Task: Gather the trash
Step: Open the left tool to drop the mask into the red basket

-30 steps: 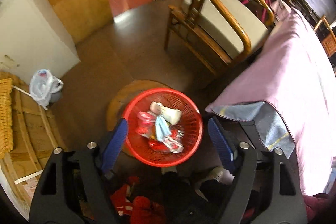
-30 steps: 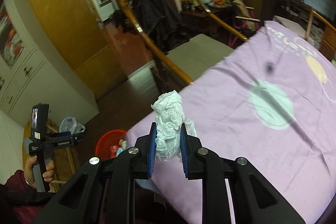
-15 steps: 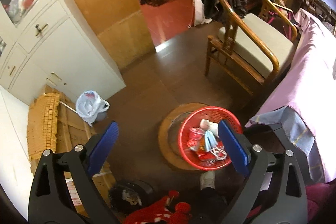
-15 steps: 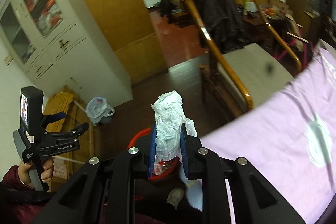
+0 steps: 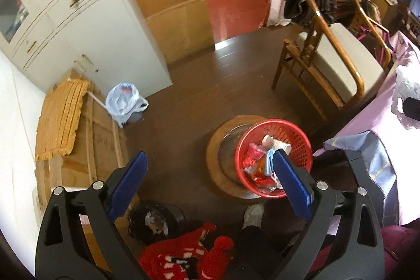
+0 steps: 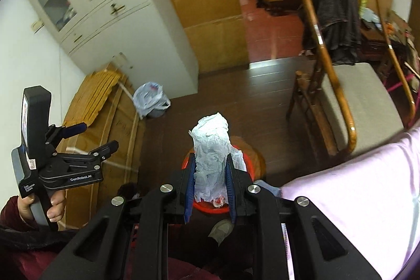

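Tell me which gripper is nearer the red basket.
Right. The right gripper, clamping crumpled tissue, hangs directly over the red basket; the left gripper is open, off to its side.

1. Your right gripper (image 6: 210, 188) is black with blue fingers (image 6: 189, 190); the crumpled tissue (image 6: 211, 148) between them is white.
2. Your left gripper (image 5: 210, 183) matches: black frame, blue fingers (image 5: 291, 185).
3. The basket (image 5: 302, 138) is bright red mesh, holding red, pink, pale blue and white scraps.
4. The floor (image 5: 210, 85) is dark brown wood.
5. The bed cover (image 6: 354, 188) is pale lilac; its turned edge (image 5: 372, 151) is grey-blue with a thin gold line.
6. The cabinet (image 5: 105, 30) is off-white with brass handles.
7. The plastic bag (image 5: 123, 101) is white with red and blue print.
8. The knit (image 5: 183, 259) is red with white stripes.
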Demonstrator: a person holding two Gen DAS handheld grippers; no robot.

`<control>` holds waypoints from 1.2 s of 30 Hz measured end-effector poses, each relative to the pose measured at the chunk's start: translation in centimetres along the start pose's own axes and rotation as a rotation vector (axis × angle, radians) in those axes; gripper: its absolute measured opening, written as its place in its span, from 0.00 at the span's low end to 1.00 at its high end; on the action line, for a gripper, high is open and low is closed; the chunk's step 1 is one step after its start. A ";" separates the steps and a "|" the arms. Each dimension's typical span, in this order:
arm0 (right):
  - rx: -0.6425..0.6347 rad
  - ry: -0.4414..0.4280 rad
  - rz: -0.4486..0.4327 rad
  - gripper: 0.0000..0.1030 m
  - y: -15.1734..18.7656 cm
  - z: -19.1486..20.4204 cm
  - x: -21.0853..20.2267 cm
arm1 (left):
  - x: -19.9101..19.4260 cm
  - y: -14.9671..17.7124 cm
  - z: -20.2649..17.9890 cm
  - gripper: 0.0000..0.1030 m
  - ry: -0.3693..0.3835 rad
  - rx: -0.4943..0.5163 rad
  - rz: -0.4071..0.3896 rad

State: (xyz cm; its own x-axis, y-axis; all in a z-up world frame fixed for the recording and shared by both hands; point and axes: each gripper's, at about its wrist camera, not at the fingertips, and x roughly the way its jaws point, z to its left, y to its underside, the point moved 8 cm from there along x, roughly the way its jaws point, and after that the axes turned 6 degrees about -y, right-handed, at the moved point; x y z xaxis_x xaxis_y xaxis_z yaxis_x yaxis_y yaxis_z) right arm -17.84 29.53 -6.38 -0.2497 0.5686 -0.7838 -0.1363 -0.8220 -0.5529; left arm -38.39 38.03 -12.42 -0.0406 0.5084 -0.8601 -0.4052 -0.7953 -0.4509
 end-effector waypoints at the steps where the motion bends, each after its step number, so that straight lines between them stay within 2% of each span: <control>1: -0.004 -0.004 0.002 0.21 -0.1 0.2 0.3 | 0.0 0.3 0.2 0.90 -0.003 -0.012 0.007; 10: -0.068 -0.048 0.025 0.21 -0.8 2.1 1.9 | -0.1 2.1 2.5 0.90 -0.051 -0.083 0.039; 16: -0.087 -0.020 0.005 0.21 -0.6 2.0 0.8 | 0.6 1.9 2.5 0.90 0.000 -0.114 0.060; 24: 0.033 0.075 -0.045 0.21 0.6 -1.1 -2.0 | 0.6 -0.4 -1.1 0.90 0.072 -0.005 0.010; 29: 0.075 0.093 -0.044 0.21 1.5 -1.3 -1.7 | 1.5 -0.8 -1.7 0.90 0.092 0.047 0.015; 32: 0.058 0.078 -0.019 0.21 2.3 -1.3 -1.3 | 2.0 -0.9 -1.1 0.90 0.077 0.041 0.032; 36: 0.029 0.035 0.002 0.21 2.8 -1.4 -0.7 | 1.0 -0.1 0.6 0.90 0.023 -0.031 0.029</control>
State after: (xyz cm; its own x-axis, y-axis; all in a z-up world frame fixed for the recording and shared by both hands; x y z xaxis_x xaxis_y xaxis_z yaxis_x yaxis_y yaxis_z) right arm -16.70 26.90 -7.77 -0.2168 0.5675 -0.7943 -0.1639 -0.8233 -0.5435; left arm -38.94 38.77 -13.06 -0.0310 0.4778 -0.8779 -0.3752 -0.8197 -0.4328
